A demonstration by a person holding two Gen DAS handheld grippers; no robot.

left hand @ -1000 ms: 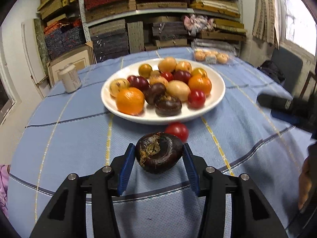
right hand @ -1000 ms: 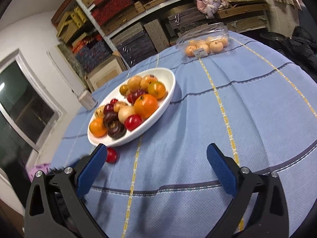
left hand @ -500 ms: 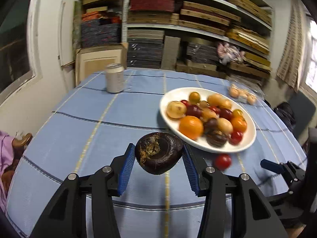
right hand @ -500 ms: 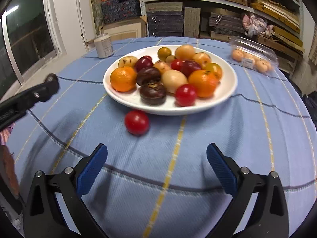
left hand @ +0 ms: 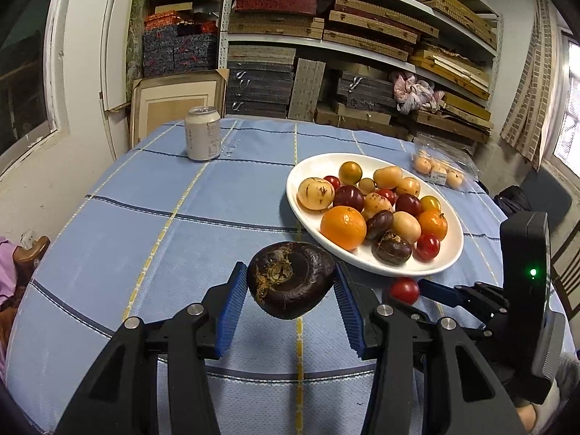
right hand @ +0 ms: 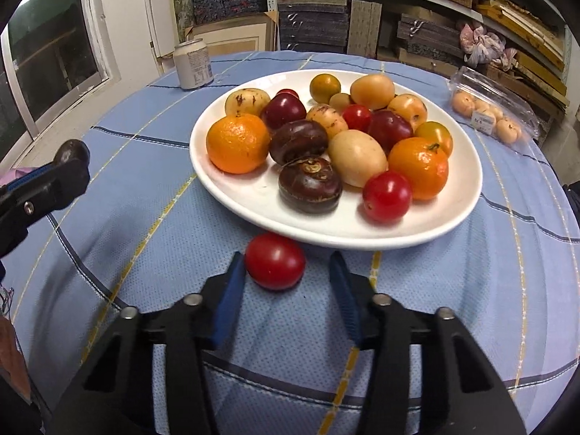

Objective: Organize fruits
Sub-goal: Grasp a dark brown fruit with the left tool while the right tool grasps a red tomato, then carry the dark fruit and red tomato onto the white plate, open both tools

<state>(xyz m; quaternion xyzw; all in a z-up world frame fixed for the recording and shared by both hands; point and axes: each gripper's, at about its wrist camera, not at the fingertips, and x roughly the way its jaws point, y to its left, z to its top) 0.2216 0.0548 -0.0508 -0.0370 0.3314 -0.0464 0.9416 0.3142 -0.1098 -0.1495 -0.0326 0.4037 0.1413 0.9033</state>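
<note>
A: The left gripper [right hand: 54,177] in the right wrist view?
B: Cut off by the frame's left edge; its load barely shows.
A: The tomato [left hand: 405,290] from the left wrist camera?
B: Partly hidden behind a gripper finger.
A: The can [right hand: 193,64] label?
B: Too small to read, like the tag on the clamshell [right hand: 493,112].

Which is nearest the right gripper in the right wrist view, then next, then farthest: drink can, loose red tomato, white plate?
1. Loose red tomato, between the closing pads of the right gripper.
2. White plate, just behind.
3. Drink can, far left.
</note>
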